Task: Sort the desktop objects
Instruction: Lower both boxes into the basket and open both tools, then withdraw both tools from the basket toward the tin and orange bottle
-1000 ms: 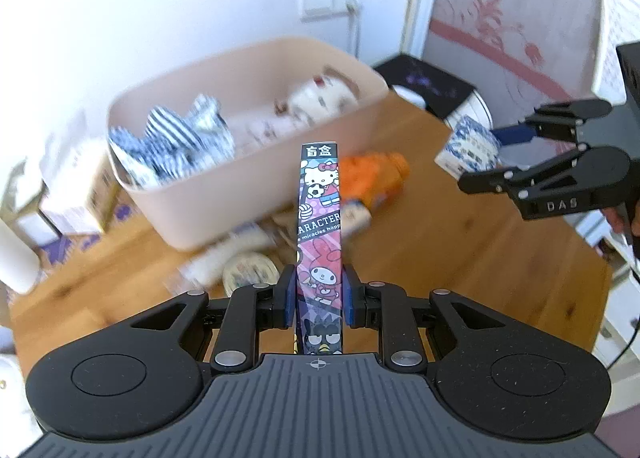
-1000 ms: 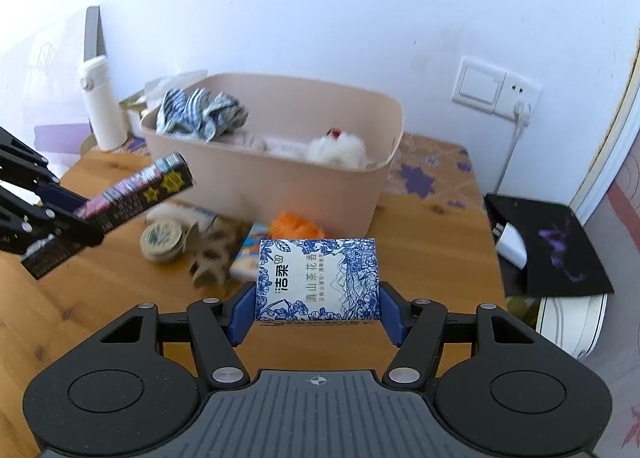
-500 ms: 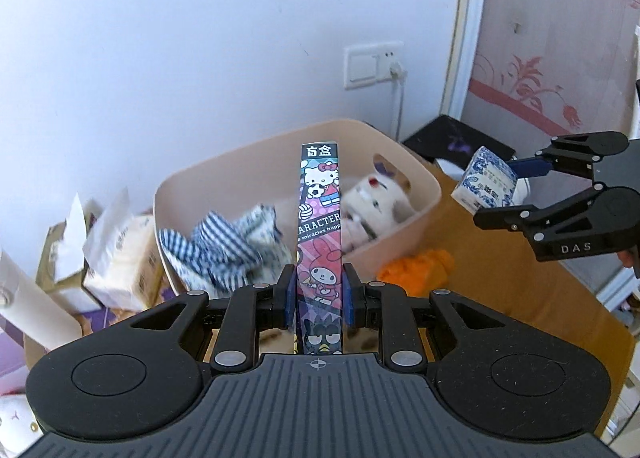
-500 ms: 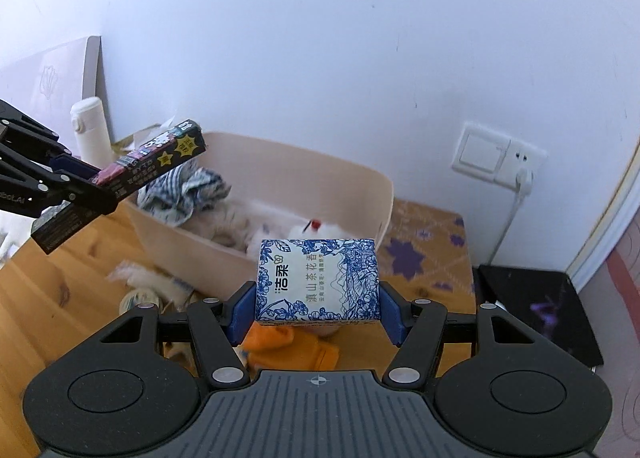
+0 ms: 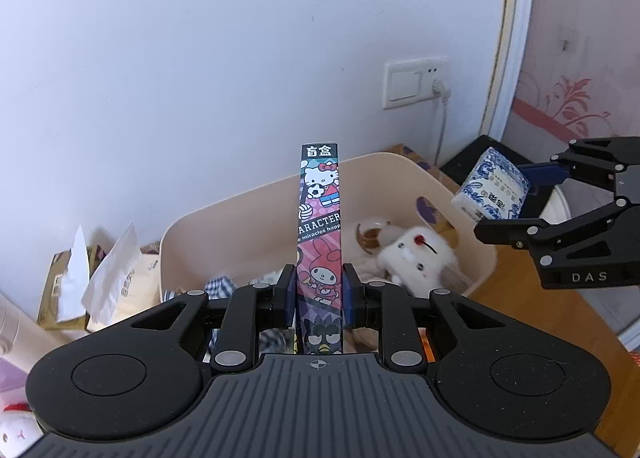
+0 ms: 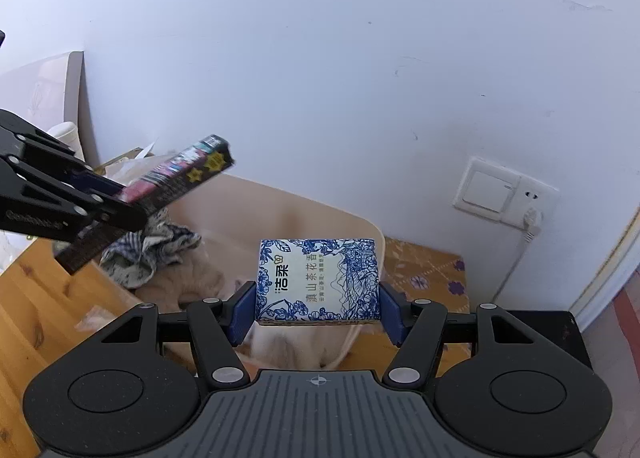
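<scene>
My left gripper [image 5: 319, 300] is shut on a tall, thin cartoon-printed box [image 5: 320, 226], held upright above the near wall of the beige bin [image 5: 404, 164]. In the right wrist view that cartoon box [image 6: 184, 174] juts over the beige bin [image 6: 304, 210] from the left. My right gripper [image 6: 318, 308] is shut on a blue-and-white floral tissue box [image 6: 318, 282], held over the bin's right end. The left wrist view shows the same tissue box [image 5: 492, 192] in the right gripper [image 5: 508, 198] at the bin's right rim. A white plush toy [image 5: 420, 258] and a checked cloth [image 6: 156, 250] lie inside the bin.
Tissue packs [image 5: 108, 282] stand left of the bin by the wall. A wall socket with a plugged cord [image 6: 504, 194] is on the right. A black case [image 6: 560, 334] lies off the wooden table's [image 6: 36, 298] right end. A white bottle [image 6: 66, 134] stands far left.
Both grippers have risen and moved forward from above the table clutter to over the bin, each keeping its box. The bin now sits much lower and closer in both views.
</scene>
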The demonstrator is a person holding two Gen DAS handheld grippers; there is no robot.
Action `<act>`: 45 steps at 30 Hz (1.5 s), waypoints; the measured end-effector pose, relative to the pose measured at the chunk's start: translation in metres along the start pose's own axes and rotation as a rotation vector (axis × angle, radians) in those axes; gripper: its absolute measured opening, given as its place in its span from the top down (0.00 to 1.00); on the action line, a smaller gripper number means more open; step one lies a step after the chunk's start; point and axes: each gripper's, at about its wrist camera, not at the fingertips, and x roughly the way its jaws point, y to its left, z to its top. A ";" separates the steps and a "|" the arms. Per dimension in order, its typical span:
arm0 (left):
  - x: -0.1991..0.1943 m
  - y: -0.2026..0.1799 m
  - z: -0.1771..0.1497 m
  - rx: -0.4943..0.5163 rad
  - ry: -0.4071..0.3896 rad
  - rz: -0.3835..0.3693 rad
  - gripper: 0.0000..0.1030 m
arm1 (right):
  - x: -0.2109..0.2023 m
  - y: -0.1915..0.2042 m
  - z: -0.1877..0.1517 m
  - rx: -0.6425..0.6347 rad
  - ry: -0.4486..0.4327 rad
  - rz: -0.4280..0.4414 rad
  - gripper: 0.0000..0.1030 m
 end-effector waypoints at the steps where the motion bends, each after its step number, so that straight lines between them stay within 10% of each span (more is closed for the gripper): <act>1: 0.005 0.000 0.002 0.002 0.006 0.007 0.78 | 0.004 0.001 0.003 -0.004 0.000 0.003 0.42; 23: 0.076 0.019 -0.004 -0.137 0.193 0.142 0.78 | 0.080 0.014 0.007 -0.019 0.136 0.070 0.34; 30: 0.068 0.018 -0.003 -0.151 0.180 0.158 0.47 | 0.076 0.015 0.010 -0.014 0.131 0.066 0.23; 45: 0.026 0.028 -0.012 -0.174 0.116 0.162 0.29 | 0.035 0.008 0.002 0.033 0.070 0.015 0.00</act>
